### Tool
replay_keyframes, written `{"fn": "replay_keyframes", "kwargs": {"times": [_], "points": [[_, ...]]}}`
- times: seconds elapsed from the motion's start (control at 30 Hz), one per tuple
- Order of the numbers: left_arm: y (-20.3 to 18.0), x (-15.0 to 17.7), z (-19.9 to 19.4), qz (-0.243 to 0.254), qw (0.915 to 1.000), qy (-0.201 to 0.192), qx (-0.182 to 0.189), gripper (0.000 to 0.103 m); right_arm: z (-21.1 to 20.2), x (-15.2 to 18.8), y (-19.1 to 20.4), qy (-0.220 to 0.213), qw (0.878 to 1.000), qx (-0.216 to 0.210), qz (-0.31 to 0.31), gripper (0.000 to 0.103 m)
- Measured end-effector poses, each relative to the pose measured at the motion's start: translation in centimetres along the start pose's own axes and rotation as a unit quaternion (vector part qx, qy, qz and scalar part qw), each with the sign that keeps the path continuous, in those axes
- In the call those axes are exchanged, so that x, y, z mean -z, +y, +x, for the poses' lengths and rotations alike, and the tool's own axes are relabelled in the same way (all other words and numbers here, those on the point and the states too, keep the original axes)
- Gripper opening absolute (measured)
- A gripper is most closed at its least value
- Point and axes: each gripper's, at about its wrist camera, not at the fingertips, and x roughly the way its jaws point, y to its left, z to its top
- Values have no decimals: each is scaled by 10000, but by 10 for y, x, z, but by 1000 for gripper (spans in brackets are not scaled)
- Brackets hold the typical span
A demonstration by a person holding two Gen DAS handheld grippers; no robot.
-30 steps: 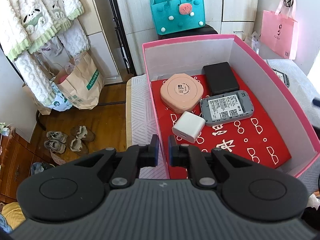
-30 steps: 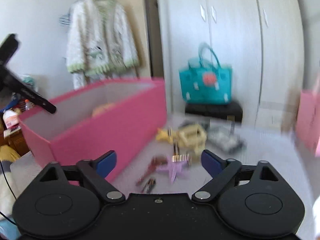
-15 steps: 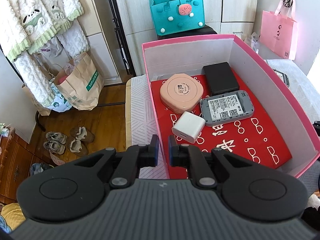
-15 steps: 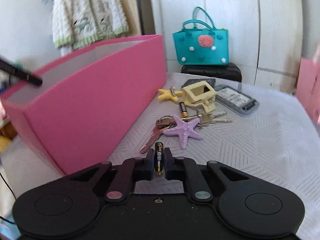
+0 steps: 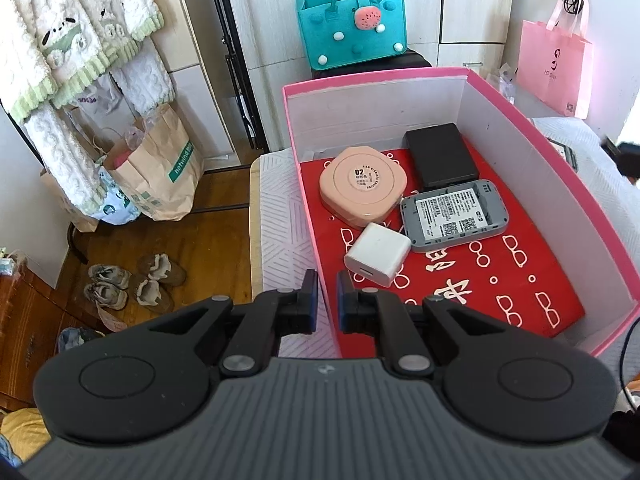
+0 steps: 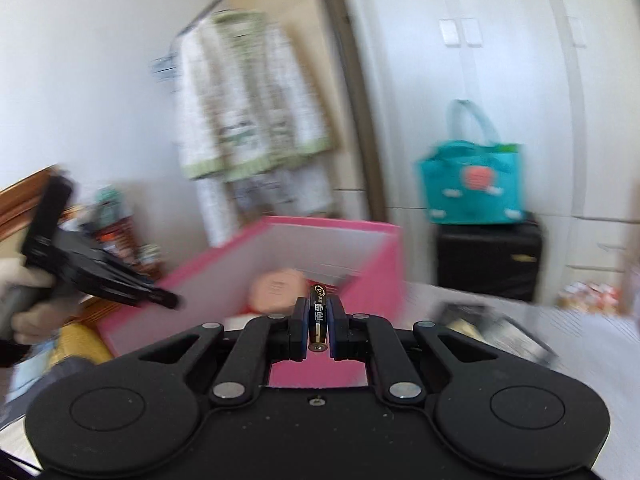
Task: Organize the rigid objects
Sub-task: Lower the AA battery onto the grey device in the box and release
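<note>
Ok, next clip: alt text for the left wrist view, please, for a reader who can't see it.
An open pink cardboard box with a red patterned floor holds a round peach case, a black rectangular block, a grey pocket router and a white square charger. The left claw, nearly shut and empty, straddles the box's near left wall.

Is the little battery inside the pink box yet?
Not yet. The battery is pinched in the right tongs, up in front of the pink box.

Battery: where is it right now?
In the right wrist view, the battery stands clamped between the right gripper fingers, in front of the pink box, with the peach round case beyond it.
</note>
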Motion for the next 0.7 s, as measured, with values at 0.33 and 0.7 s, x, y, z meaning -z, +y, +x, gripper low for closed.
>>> {"fn": "replay_keyframes", "kwargs": {"times": [0.33,0.7], "points": [[2,-2,0,-34,10000,49,19,9,125,-35,18,1652,9825,-532,-671,12],[4,-3,-4,-185,9997,107,72,9,97,-46,-1,1027,9929,-500,-317,17]]}}
